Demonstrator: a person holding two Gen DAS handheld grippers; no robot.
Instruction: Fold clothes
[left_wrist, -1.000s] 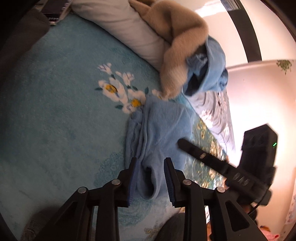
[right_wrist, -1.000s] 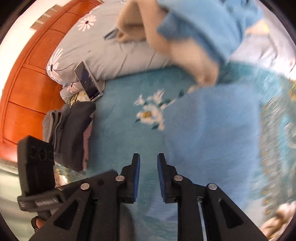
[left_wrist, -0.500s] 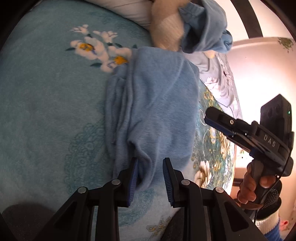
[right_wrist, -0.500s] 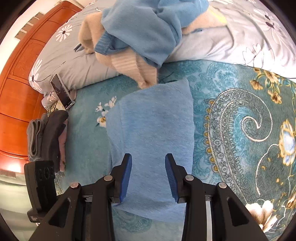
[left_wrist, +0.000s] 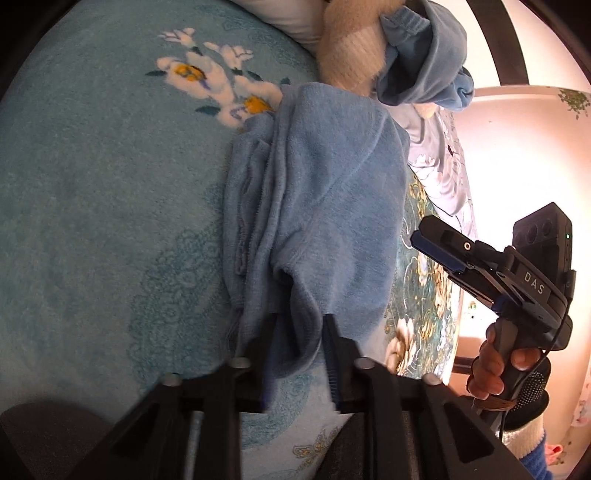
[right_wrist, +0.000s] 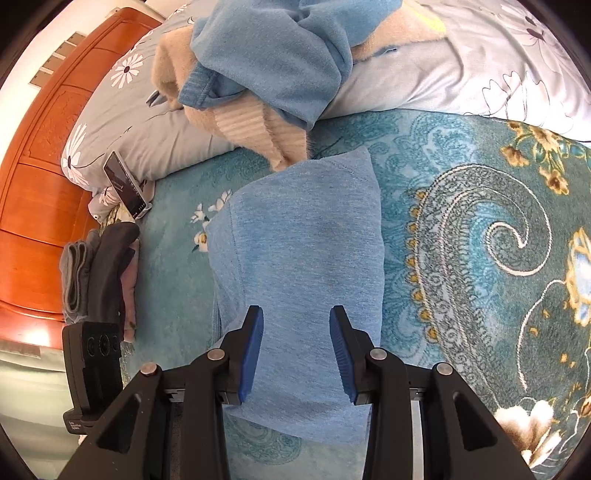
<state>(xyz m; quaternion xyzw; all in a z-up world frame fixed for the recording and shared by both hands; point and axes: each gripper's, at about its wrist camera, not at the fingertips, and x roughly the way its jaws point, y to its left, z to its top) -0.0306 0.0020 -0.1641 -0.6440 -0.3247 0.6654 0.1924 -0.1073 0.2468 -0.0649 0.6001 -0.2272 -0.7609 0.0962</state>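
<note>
Now the left gripper (left_wrist: 295, 354) has just closed, seemingly pinching the garment's (right_wrist: 306, 236) near hem; its length runs away, under the open right gripper (right_wrist: 297, 350).

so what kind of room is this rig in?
Most likely a bedroom: the work surface is a bed with a teal floral blanket, a flower-print pillow, and a carved wooden headboard behind it.

The left claw (left_wrist: 295, 354) has just been closing on a bunched edge of the blue garment (left_wrist: 325, 206) lying on the teal bedspread (left_wrist: 92, 206); the right claw (left_wrist: 437, 247) hovers beside it.
</note>
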